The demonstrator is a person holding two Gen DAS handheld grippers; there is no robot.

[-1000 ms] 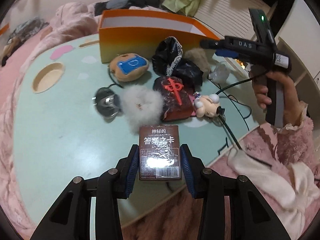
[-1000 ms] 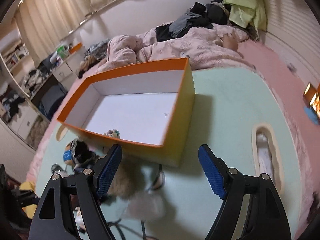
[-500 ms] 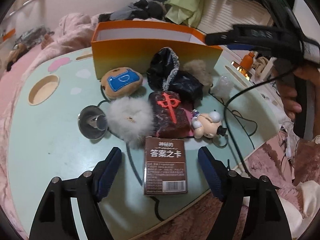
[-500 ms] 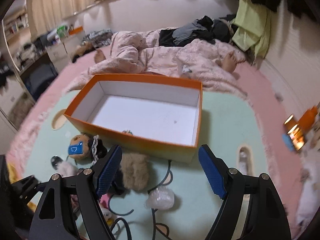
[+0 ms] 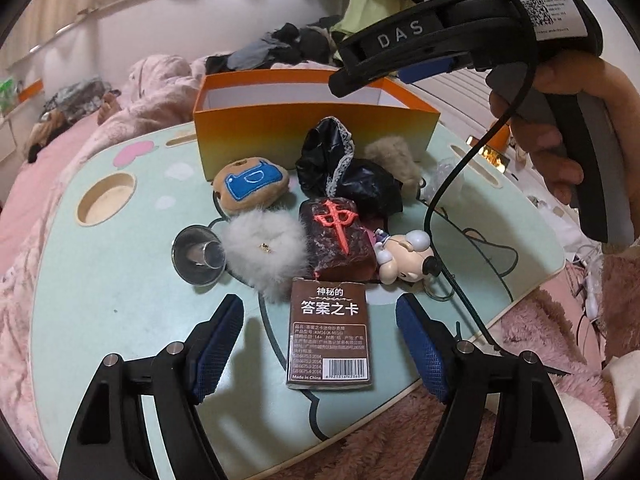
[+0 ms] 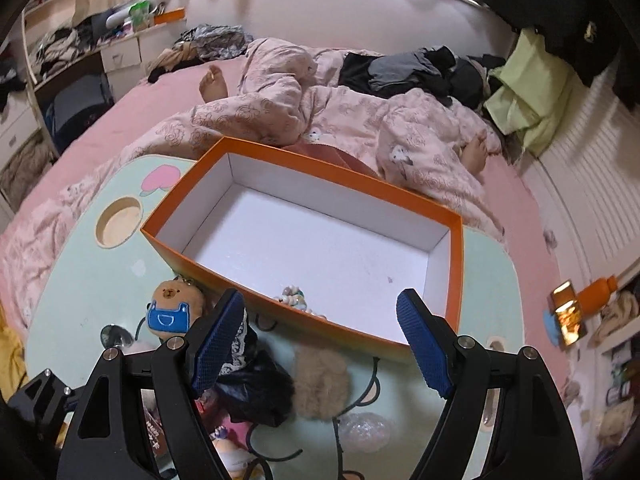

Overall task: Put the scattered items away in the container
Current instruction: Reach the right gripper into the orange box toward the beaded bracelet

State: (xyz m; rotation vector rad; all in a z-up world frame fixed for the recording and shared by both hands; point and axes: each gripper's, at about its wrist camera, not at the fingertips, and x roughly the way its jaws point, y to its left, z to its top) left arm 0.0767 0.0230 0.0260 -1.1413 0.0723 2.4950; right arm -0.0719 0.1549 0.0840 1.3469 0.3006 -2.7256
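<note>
Lying flat on the mint-green table (image 5: 100, 300), the brown card box (image 5: 329, 336) sits between the left gripper (image 5: 320, 344) pads, w/ clear gaps both sides; jaws wide, nothing held. Just behind it: white fur pompom (image 5: 266, 246), dark mahjong-tile block (image 5: 338, 242) w/ red character, small figurine (image 5: 404, 258). Left of the pompom, a metal cup (image 5: 198, 256) on its side. Further back: capybara plush (image 5: 250, 184), black lace-trimmed bag (image 5: 348, 172), tan pompom (image 5: 394, 160), all in front of the orange box (image 5: 312, 136).

Right gripper (image 6: 320, 340) hangs above the orange box's near wall, jaws wide, empty. Inside the box, one beaded trinket (image 6: 292, 296) by the near wall; rest of floor bare white. In the left view a hand (image 5: 552, 128) grips the right tool's handle, upper right.
</note>
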